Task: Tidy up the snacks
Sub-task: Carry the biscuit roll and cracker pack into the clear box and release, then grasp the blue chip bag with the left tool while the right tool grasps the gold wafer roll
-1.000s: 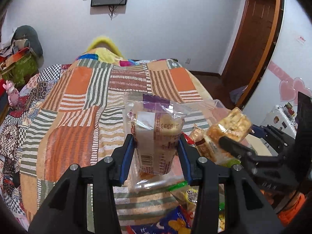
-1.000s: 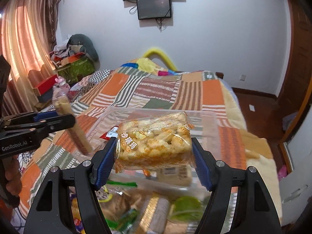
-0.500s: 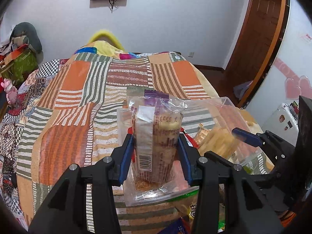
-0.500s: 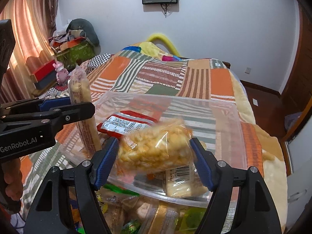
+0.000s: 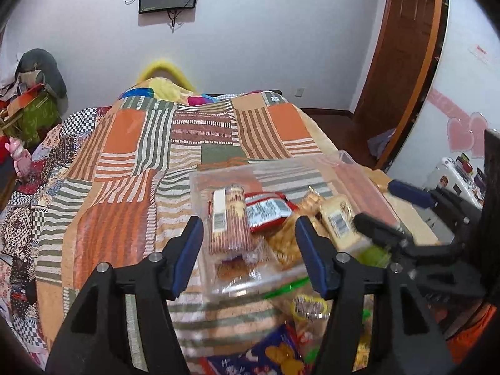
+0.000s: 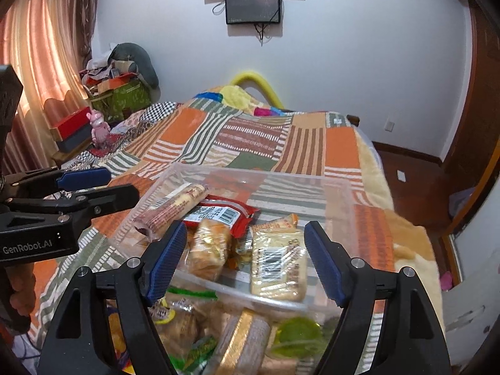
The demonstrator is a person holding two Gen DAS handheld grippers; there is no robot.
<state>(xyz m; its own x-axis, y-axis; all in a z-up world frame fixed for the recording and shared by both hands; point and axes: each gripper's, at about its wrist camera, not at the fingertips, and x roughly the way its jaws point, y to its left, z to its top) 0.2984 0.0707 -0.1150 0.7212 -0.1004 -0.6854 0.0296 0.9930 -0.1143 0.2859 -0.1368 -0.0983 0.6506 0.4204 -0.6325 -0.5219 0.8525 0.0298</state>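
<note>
Bin (image 6: 350, 193) on quilt (image 5: 131, 156) holds several packs: roll (image 5: 229, 222) at 9 o'clock, red pack (image 6: 223, 212) centre, biscuits (image 6: 278, 264) at 4. Left gripper (image 5: 248, 247) and right gripper (image 6: 245, 259) both wide, nothing held. Loose snacks (image 6: 247, 340) remain outside at 6 o'clock; judged roughly half done.

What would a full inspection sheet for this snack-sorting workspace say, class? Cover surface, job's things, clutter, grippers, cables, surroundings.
Surface: patchwork quilt covering a bed.
Job's things: clear plastic bin on the quilt, holding a long biscuit pack, a red packet, a golden snack bag and a pale wafer pack.
Clutter: loose snack packets heaped in front of the bin.
Grippers: left gripper open, empty; right gripper open, empty.
Cables: wires hanging below the wall screen.
Surroundings: curtain, piled boxes, pink toy, wooden door.
</note>
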